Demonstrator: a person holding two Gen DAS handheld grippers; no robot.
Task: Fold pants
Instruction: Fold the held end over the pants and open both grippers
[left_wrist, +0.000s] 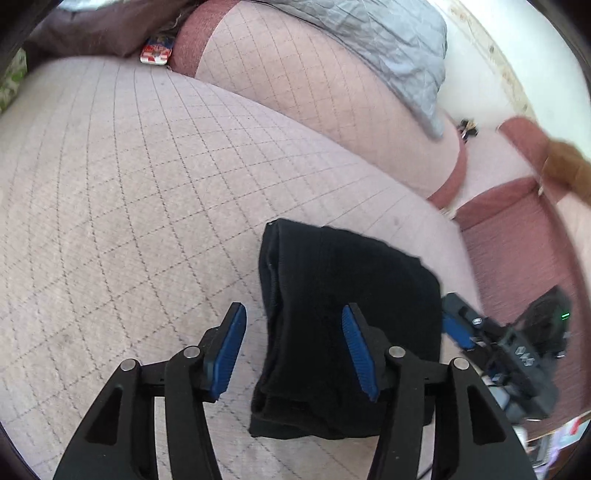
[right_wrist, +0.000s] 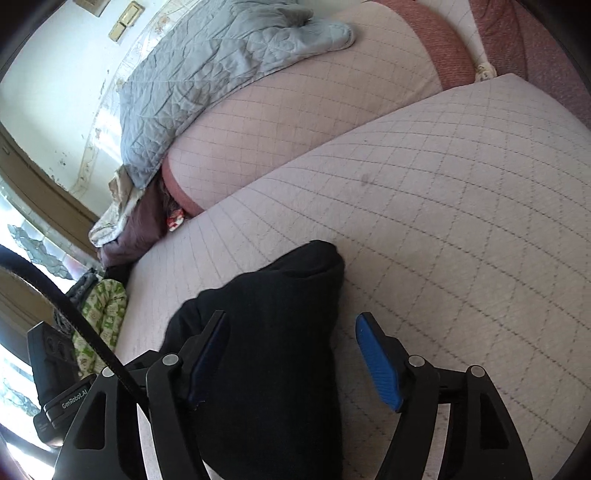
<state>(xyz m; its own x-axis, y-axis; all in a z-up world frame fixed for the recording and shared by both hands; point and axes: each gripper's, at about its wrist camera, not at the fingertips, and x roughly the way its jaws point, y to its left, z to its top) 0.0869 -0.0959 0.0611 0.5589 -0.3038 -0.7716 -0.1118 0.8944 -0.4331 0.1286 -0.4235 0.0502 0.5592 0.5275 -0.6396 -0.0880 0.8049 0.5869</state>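
The black pants (left_wrist: 343, 325) lie folded into a compact bundle on the quilted sofa seat (left_wrist: 129, 221). My left gripper (left_wrist: 295, 343) is open above the bundle's left edge, its right finger over the cloth, its left finger over bare seat. In the right wrist view the pants (right_wrist: 280, 332) lie between and under my right gripper's open fingers; the right gripper (right_wrist: 291, 358) hovers over the bundle's right edge. The right gripper also shows in the left wrist view (left_wrist: 461, 332), at the bundle's far side. Neither gripper holds cloth.
A grey quilted blanket (right_wrist: 221, 66) lies over the sofa back. A dark purple cushion (left_wrist: 103, 33) and a small red and white packet (left_wrist: 155, 55) sit at the sofa's left end. A green patterned cloth (right_wrist: 99, 317) hangs beside the seat edge. The red sofa arm (left_wrist: 517, 229) is at right.
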